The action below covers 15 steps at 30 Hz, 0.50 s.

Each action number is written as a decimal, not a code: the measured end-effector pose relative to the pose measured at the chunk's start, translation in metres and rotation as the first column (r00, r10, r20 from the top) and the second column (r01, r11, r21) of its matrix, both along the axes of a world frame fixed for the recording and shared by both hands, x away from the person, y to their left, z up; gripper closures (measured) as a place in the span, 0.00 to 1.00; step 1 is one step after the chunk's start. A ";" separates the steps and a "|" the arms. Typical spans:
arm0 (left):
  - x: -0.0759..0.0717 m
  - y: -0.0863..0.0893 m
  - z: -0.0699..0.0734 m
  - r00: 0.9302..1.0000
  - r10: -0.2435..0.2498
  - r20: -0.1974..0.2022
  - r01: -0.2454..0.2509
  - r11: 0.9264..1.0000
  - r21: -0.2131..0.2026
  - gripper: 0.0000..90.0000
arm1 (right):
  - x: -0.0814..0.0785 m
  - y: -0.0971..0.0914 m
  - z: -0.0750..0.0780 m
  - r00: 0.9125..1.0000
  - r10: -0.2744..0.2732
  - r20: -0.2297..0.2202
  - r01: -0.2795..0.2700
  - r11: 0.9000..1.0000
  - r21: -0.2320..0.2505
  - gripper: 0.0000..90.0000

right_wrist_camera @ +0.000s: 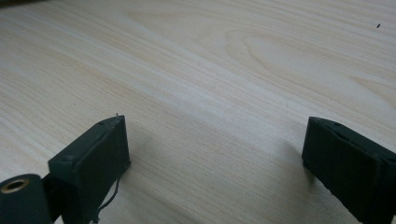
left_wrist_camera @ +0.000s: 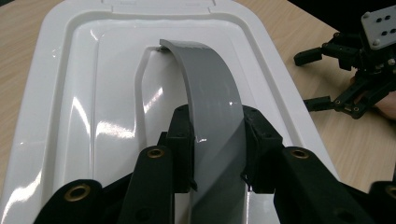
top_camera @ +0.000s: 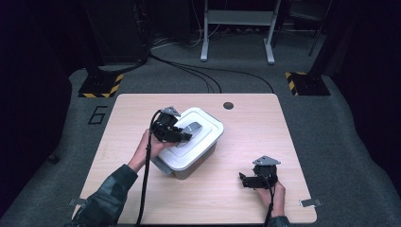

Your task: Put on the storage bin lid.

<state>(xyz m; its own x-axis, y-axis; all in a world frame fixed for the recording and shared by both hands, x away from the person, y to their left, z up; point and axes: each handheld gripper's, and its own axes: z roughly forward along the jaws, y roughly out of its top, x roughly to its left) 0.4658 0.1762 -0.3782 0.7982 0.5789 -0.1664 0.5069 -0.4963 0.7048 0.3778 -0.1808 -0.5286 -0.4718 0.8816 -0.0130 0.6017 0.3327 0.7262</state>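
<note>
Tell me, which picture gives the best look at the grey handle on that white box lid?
The left gripper view: the grey handle arches up close off the white lid, with the left gripper clamped across it. The high view shows it small, partly behind that gripper. The right gripper view faces bare table.

The high view looks steeply down from the person's side, with the whole table (top_camera: 246,127) mid-frame. The left gripper view sits close over the white lid (left_wrist_camera: 70,116) of the box, shared with the high view, while the right gripper view skims the bare tabletop closely.
</note>
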 end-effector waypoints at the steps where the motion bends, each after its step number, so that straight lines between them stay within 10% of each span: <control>1: 0.000 0.000 0.000 1.000 -0.003 0.004 0.003 1.000 0.008 0.75 | 0.000 0.000 0.000 1.000 -0.001 0.001 0.001 1.000 -0.001 0.07; 5: -0.001 0.001 -0.001 1.000 0.008 0.005 -0.008 1.000 0.003 0.74 | 0.000 0.000 0.000 1.000 0.000 0.000 0.000 1.000 0.000 0.07; 15: -0.006 0.020 0.016 0.996 0.055 0.066 -0.053 0.998 -0.032 0.30 | 0.000 0.000 0.000 1.000 -0.002 0.001 0.002 1.000 -0.001 0.07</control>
